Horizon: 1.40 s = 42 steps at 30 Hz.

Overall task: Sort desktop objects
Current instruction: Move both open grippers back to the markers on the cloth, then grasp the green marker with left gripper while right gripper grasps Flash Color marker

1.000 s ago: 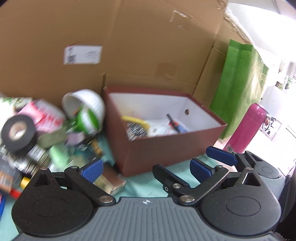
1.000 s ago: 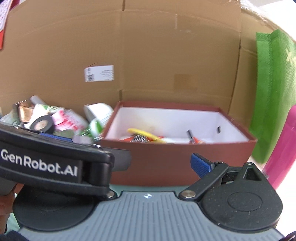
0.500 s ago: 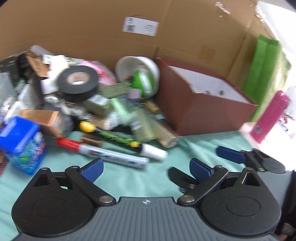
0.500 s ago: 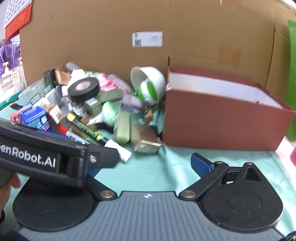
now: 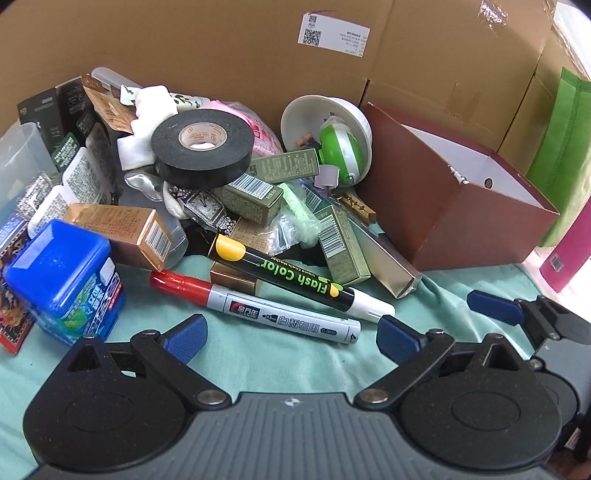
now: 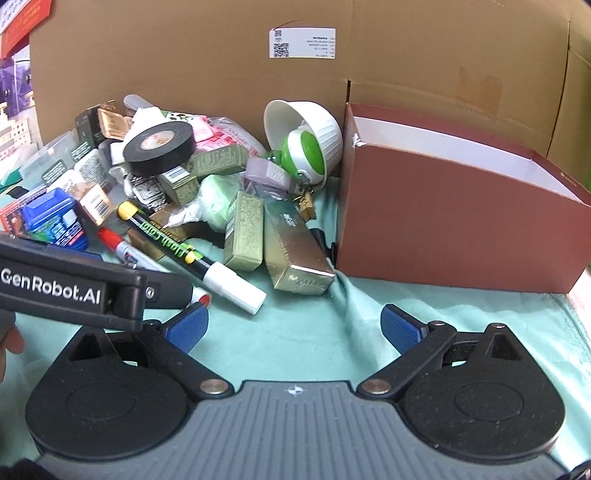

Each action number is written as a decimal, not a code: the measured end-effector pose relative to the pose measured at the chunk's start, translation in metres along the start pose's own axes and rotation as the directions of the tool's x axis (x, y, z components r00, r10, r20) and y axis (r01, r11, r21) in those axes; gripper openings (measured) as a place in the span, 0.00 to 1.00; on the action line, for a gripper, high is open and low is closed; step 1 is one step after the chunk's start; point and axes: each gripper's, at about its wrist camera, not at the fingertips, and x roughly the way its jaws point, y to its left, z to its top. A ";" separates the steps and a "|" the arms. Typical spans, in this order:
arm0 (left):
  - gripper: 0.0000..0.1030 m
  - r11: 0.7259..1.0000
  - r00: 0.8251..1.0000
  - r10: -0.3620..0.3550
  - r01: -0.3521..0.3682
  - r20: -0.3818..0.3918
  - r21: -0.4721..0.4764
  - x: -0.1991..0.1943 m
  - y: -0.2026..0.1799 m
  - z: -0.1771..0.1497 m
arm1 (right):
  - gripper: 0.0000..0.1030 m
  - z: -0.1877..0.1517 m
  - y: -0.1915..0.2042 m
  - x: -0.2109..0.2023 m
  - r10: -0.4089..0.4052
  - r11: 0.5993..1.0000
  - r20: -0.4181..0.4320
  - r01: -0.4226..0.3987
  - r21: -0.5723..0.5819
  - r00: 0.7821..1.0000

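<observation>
Both claws held wide open & empty over the green-cloth surface (image 5: 258, 354).
L claw (image 5: 291, 332) is poised just short of red-capped marker (image 5: 258, 308); R claw (image 6: 293, 328) is seen near the brown box (image 6: 454, 229), w/ clutter pile left of it.

Cardboard backdrop (image 5: 221, 44) (white label (image 5: 334, 35) stuck on), green bag (image 5: 565, 147), teal cloth (image 6: 314, 332)

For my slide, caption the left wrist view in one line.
Open left gripper hovers over a red-capped whiteboard marker and black chalk marker beside a maroon box.
</observation>
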 end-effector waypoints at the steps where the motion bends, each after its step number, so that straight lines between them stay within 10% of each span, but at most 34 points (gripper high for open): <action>1: 0.98 1.000 1.000 -0.001 0.001 -0.004 -0.001 0.002 0.001 0.001 | 0.94 0.001 -0.001 0.001 -0.001 1.000 0.003 0.001 0.001 1.000; 14: 0.79 0.986 0.990 -0.137 0.139 0.032 -0.092 -0.005 0.029 0.009 | 0.80 0.009 -0.007 0.013 0.035 0.999 0.033 -0.037 0.036 0.999; 28: 0.45 0.994 0.994 -0.103 0.104 0.029 -0.036 -0.002 0.014 0.017 | 0.53 0.009 0.017 0.004 0.148 0.986 0.026 -0.145 -0.086 0.989; 42: 0.44 0.988 0.999 -0.047 0.043 -0.023 -0.146 -0.004 0.043 0.002 | 0.32 0.010 0.044 0.015 0.223 0.933 -0.026 -0.221 -0.284 0.974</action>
